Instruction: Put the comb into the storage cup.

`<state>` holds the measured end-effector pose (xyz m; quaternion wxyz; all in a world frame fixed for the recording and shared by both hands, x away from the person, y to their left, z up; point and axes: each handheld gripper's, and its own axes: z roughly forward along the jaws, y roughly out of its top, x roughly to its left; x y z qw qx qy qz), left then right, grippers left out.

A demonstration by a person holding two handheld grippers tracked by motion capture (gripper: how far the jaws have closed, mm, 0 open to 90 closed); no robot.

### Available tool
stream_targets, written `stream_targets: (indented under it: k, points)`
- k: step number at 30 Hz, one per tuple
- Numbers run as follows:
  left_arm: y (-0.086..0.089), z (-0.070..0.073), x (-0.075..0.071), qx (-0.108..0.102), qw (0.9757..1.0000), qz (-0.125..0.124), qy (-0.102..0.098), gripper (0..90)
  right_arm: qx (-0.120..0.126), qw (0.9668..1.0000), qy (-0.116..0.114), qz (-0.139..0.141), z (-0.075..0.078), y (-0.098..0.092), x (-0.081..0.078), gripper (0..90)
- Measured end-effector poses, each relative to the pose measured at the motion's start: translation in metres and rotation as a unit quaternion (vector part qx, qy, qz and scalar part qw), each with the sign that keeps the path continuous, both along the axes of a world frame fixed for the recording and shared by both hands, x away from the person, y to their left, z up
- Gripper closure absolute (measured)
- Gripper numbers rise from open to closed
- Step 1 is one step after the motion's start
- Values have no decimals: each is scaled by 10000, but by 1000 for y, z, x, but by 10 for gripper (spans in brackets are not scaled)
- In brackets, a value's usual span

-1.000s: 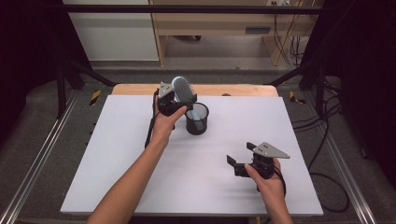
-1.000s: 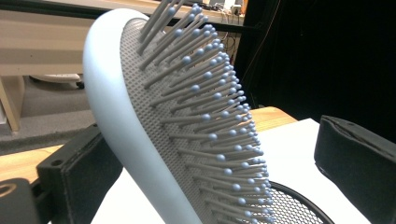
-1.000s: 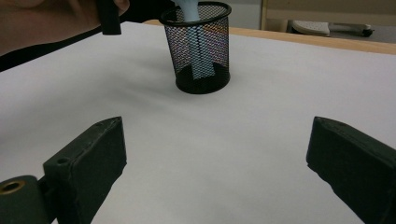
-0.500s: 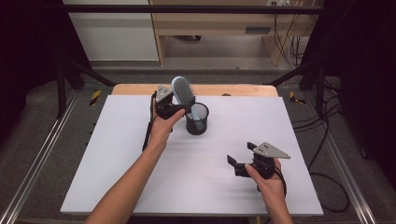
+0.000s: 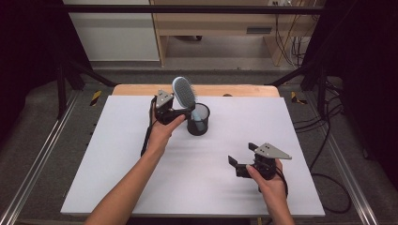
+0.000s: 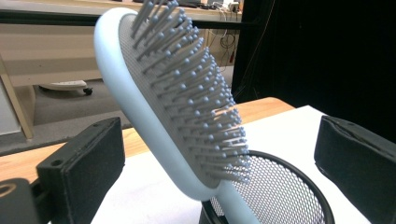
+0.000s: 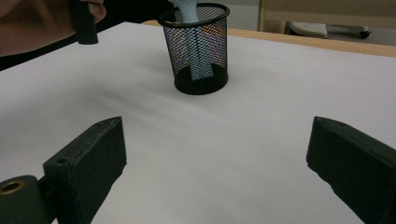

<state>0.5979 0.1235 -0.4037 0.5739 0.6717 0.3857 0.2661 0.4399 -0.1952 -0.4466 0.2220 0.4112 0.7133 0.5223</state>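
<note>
Hairbrush (image 6: 187, 112) stands handle-down in mesh cup (image 5: 199, 120), head tilted between left gripper's (image 5: 180, 111) wide jaws; right gripper (image 5: 244, 159) wide, well apart.

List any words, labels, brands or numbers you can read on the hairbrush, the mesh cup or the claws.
None: no readable text on the hairbrush, the mesh cup, the left claw or the right claw.
</note>
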Motion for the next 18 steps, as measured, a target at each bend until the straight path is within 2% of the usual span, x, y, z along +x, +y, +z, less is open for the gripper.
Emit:
stream_targets:
  k: [18]
  points:
    - [10,6,-15,-22,10000,15,-39,19,-20,10000,10,18,0,1,0,50]
